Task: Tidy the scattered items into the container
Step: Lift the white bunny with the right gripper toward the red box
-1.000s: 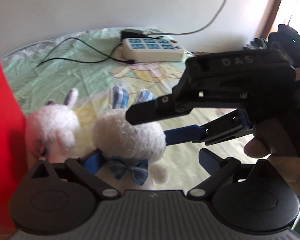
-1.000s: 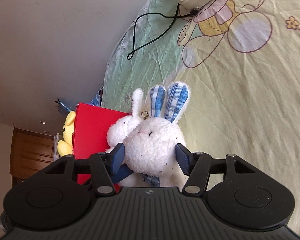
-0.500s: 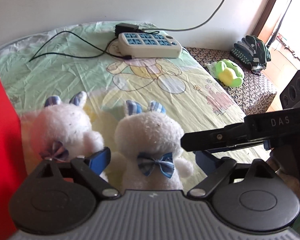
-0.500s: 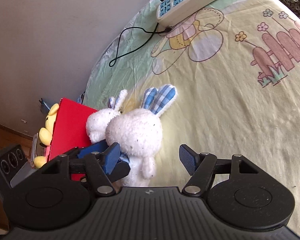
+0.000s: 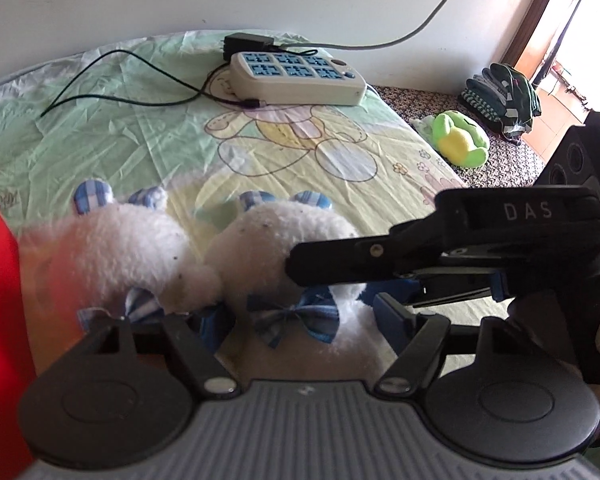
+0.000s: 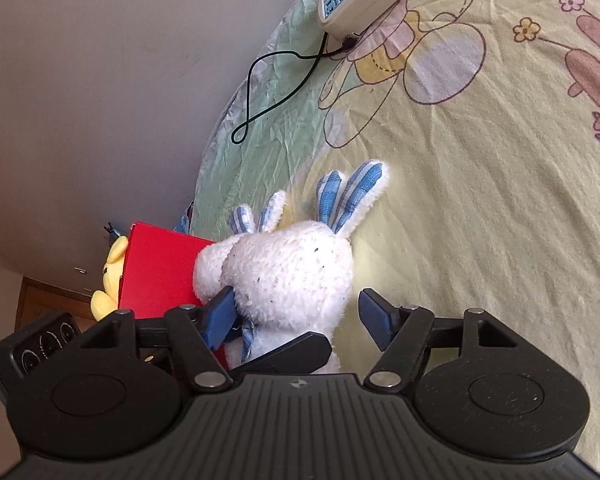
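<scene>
Two white plush rabbits with blue plaid ears and bow ties lie side by side on the bed. In the left wrist view the right rabbit [image 5: 284,256] sits between the open fingers of my left gripper [image 5: 304,320], and the left rabbit [image 5: 116,256] lies beside the red container [image 5: 0,304]. My right gripper reaches in from the right, its upper finger [image 5: 340,258] against the right rabbit's head. In the right wrist view my right gripper [image 6: 300,316] is open around that rabbit [image 6: 292,276], with the red container [image 6: 160,268] behind.
A white power strip [image 5: 296,78] with black cables lies at the far side of the bed. A green and yellow plush [image 5: 460,140] and folded clothes [image 5: 500,96] rest on a patterned surface at the right. A yellow plush [image 6: 110,280] sits behind the red container.
My right gripper has moved back in onto the right rabbit's head, its fingers now on both sides of it. The left gripper has come closer to the rabbits.
</scene>
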A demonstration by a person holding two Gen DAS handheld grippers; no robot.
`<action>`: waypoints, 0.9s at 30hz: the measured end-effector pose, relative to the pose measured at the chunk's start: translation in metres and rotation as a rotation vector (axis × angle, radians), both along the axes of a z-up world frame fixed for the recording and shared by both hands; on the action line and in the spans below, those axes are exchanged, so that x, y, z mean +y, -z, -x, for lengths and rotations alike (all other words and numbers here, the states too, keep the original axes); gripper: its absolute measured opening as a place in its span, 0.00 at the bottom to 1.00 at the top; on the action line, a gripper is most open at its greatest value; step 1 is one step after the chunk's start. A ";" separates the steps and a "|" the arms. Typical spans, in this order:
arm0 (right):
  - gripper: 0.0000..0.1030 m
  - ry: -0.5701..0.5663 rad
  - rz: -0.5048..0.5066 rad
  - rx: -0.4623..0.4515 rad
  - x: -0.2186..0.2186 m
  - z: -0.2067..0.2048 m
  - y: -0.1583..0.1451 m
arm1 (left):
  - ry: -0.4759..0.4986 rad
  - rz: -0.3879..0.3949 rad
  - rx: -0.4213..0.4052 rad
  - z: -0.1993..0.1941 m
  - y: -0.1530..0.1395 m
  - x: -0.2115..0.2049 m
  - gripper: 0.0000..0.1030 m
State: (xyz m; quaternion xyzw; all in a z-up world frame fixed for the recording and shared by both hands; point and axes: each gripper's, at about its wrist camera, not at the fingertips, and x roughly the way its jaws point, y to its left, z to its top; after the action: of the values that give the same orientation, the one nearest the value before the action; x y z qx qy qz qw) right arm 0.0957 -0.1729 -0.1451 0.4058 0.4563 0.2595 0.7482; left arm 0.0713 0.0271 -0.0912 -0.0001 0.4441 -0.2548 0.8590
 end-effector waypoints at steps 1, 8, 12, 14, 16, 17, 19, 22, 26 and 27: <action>0.58 -0.002 -0.014 -0.001 0.000 0.000 0.000 | -0.005 -0.009 -0.007 0.002 0.000 -0.002 0.73; 0.51 -0.010 0.005 -0.021 -0.012 0.011 -0.005 | 0.001 0.041 0.029 0.013 -0.002 -0.005 0.68; 0.51 -0.015 0.037 -0.024 -0.026 0.026 -0.008 | 0.055 0.054 0.026 0.029 -0.002 -0.018 0.68; 0.51 -0.008 0.061 -0.019 -0.034 0.034 -0.008 | 0.073 0.053 0.023 0.031 0.000 -0.022 0.71; 0.51 0.001 0.070 -0.008 -0.043 0.039 -0.007 | 0.087 0.066 0.023 0.028 0.000 -0.022 0.78; 0.53 0.009 0.076 -0.007 -0.046 0.040 -0.007 | 0.091 0.081 0.027 0.025 0.000 -0.022 0.81; 0.58 0.037 0.089 -0.011 -0.052 0.042 -0.009 | 0.091 0.108 0.036 0.018 0.000 -0.019 0.95; 0.58 0.073 0.079 -0.024 -0.054 0.040 -0.012 | 0.073 0.107 0.049 0.005 0.005 -0.018 0.93; 0.58 0.064 0.073 -0.028 -0.045 0.035 -0.011 | 0.094 0.120 0.064 0.002 0.006 -0.024 0.82; 0.59 0.063 0.064 -0.025 -0.043 0.034 -0.010 | 0.090 0.111 0.060 0.002 0.007 -0.026 0.82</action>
State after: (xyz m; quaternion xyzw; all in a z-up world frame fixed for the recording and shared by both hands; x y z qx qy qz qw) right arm 0.0617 -0.2158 -0.1355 0.3926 0.4418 0.2261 0.7743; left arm 0.0691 0.0010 -0.0984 -0.0353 0.4546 -0.3172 0.8315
